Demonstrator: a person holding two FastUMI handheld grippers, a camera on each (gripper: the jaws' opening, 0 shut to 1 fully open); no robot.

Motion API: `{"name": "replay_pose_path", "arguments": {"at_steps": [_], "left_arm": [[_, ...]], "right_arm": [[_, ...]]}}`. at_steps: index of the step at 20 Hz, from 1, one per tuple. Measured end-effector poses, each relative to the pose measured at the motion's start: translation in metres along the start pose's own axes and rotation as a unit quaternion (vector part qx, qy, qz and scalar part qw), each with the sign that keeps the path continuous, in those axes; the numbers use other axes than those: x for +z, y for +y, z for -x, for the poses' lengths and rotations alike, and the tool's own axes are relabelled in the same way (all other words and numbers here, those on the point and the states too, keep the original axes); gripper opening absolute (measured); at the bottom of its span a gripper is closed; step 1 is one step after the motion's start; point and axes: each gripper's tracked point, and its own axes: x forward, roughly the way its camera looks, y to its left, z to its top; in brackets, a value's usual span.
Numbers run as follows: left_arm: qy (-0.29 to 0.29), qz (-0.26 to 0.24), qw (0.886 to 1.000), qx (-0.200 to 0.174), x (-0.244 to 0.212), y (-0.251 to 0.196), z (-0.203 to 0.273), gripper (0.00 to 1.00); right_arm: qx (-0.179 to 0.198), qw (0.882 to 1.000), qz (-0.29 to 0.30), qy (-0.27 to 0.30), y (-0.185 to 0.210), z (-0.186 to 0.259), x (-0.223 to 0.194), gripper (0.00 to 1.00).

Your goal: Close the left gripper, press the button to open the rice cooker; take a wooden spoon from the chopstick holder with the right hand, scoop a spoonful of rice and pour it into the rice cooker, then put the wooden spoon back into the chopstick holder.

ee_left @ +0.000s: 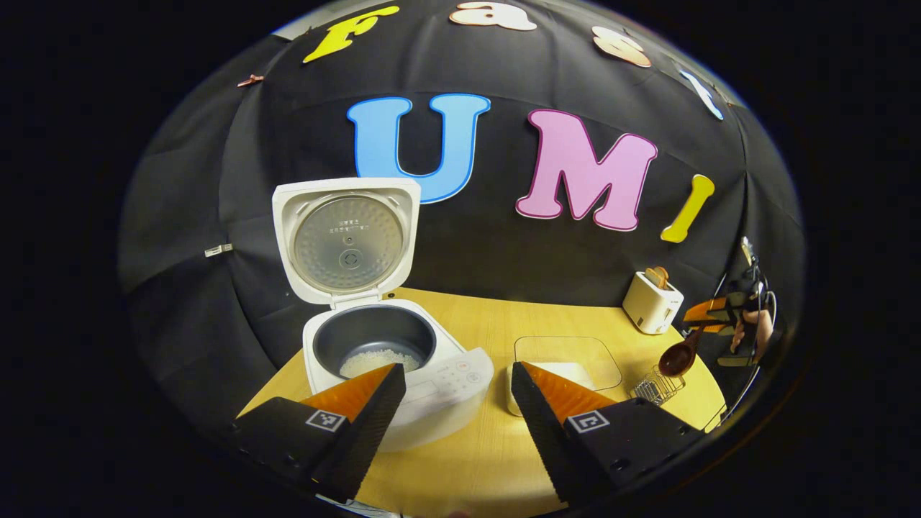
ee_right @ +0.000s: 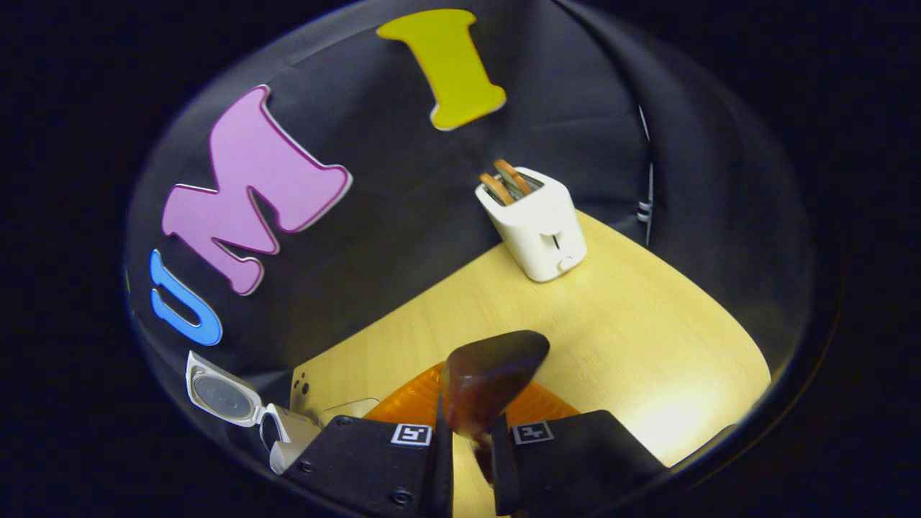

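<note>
Nearest in the right gripper view, the right claw [ee_right: 466,439] is clamped on the wooden spoon [ee_right: 491,381], bowl pointing forward along the fingers. In the left gripper view, that spoon hangs just above the chopstick holder [ee_left: 656,387], seemingly empty. The left claw [ee_left: 457,410] stands wide apart before the open rice cooker [ee_left: 388,360].

Left gripper [ee_left: 455,410]: two black wedge-shaped fingers [ee_left: 367,424] with ribbed inner faces, orange panels on top, black bodies each carrying a white square fiducial tag and small screw holes. Right gripper [ee_right: 466,450]: same build, black bodies, white tags, orange panels, one screw visible. Far off in the left gripper view, it shows orange and black, with thin cables.
</note>
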Motion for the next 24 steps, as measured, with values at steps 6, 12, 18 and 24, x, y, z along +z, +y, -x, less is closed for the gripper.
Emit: {"name": "replay_pose_path", "arguments": {"at_steps": [6, 12, 18, 24], "left_arm": [[0.000, 0.018, 1.000, 0.004, -0.005, 0.019, 0.000, 0.96], [0.006, 0.023, 1.000, 0.011, -0.014, 0.040, 0.007, 0.92], [0.024, 0.031, 0.999, 0.021, -0.029, 0.061, 0.002, 0.96], [0.026, 0.037, 0.999, 0.012, -0.033, 0.064, -0.002, 0.96]], "right_arm": [[0.065, 0.997, 0.033, -0.022, 0.091, 0.000, 0.004, 0.25], [0.083, 0.993, 0.080, -0.001, 0.142, -0.034, -0.054, 0.25], [0.072, 0.986, 0.148, 0.002, 0.159, -0.072, -0.110, 0.26], [0.056, 0.965, 0.254, -0.006, 0.156, -0.090, -0.154, 0.26]]}}
